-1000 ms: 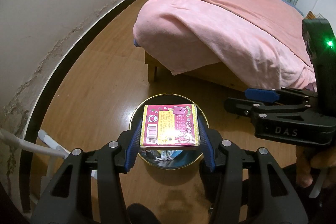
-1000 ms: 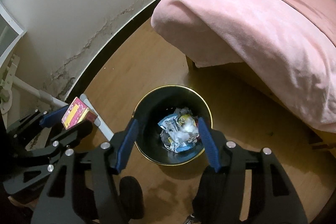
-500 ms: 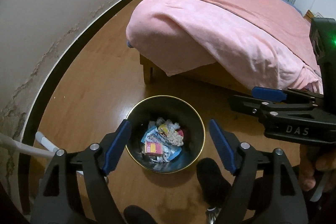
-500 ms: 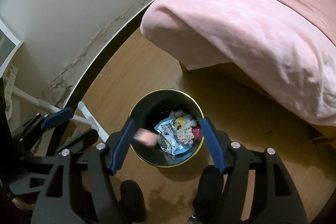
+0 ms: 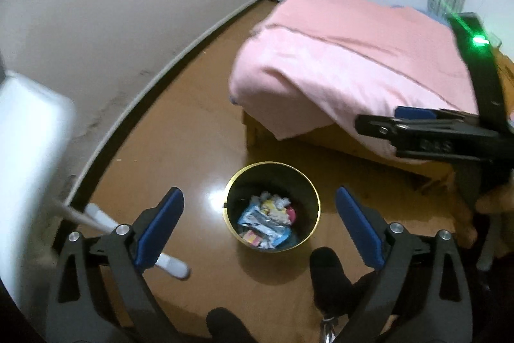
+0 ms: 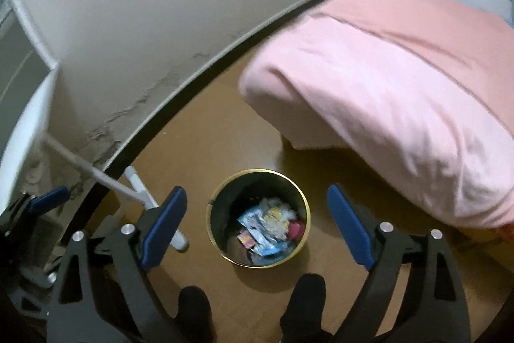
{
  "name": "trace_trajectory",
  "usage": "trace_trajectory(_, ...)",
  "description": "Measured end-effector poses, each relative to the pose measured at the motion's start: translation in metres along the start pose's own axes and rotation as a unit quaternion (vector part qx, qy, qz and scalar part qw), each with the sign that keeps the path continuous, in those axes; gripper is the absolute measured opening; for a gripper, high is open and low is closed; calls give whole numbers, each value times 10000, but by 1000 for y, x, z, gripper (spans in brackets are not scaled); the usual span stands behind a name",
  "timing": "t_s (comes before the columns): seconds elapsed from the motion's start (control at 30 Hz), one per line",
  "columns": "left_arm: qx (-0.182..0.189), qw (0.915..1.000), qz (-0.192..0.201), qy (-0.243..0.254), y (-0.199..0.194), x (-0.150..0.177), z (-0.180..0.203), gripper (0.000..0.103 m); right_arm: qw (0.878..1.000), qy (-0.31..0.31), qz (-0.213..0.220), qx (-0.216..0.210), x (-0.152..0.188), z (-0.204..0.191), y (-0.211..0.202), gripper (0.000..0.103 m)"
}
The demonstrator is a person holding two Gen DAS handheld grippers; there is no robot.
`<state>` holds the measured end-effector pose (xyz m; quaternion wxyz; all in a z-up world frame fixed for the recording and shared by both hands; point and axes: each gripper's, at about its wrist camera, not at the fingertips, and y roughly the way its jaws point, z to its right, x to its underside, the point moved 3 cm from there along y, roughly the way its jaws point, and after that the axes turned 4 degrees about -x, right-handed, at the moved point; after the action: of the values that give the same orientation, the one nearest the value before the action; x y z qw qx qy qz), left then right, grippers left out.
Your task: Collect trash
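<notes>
**Over the bin, both grippers wide and empty**

Low in the left wrist frame, the left gripper stands with its blue pads spread wide and nothing between them. Between the pads, at lower centre, sits the bin, black with a gold rim, standing upright on the wooden floor. Trash lies at its bottom: a blue wrapper, crumpled white paper, something pink, and a small pink-and-yellow box at the near edge of the heap. The bed, under a pink cover, fills the upper right. At the right edge the right gripper shows from the side, in front of the bed; from this angle its opening cannot be judged. A blurred white frame takes the left edge, with white legs on the floor beside the left pad. Two dark feet show at the bottom, just beside the bin.

Low in the right wrist frame, the right gripper is likewise spread wide and holds nothing. The bin sits between its pads, at lower centre, with the trash and the box inside. The bed covers the right half. The left gripper shows only as one blue pad at the lower left edge, beside the white frame. Feet stand at the bottom edge, near the bin.
</notes>
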<state>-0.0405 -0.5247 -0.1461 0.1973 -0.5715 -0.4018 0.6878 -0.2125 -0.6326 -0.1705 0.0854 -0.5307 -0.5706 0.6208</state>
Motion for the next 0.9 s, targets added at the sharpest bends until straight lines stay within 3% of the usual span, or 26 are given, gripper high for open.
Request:
trace_trajectory(0.17, -722, 9959, 447, -321, -98, 11, -55, 95, 9958, -629, 396, -527, -28, -89, -41, 87)
trace_trajectory(0.27, -1277, 9877, 533, -725, -153, 33, -105, 95, 9895, -1035, 523, -858, -32, -143, -58, 90)
trace_trajectory(0.37, -1881, 9719, 609, -1279, -204, 68, -159, 95, 9796, -1491, 524, -1240, -26, -205, -71, 90)
trace_trajectory(0.5, -2590, 9419, 573, -2061, -262, 127, -224, 95, 9625, -2116, 413, -1646, -5, -287, -83, 90)
trace_trajectory(0.7, -3387, 8876, 522, -3076, -343, 215, -285, 95, 9367, -2806, 300, -2073, 30, -371, -98, 90)
trace_trajectory(0.83, -3671, 8639, 598, -3396, -379, 251, -298, 95, 9224, -3110, 279, -2276, 50, -407, -109, 91)
trace_trajectory(0.9, -3781, 8561, 590, -3473, -388, 263, -298, 95, 9162, -3250, 274, -2327, 57, -424, -111, 91)
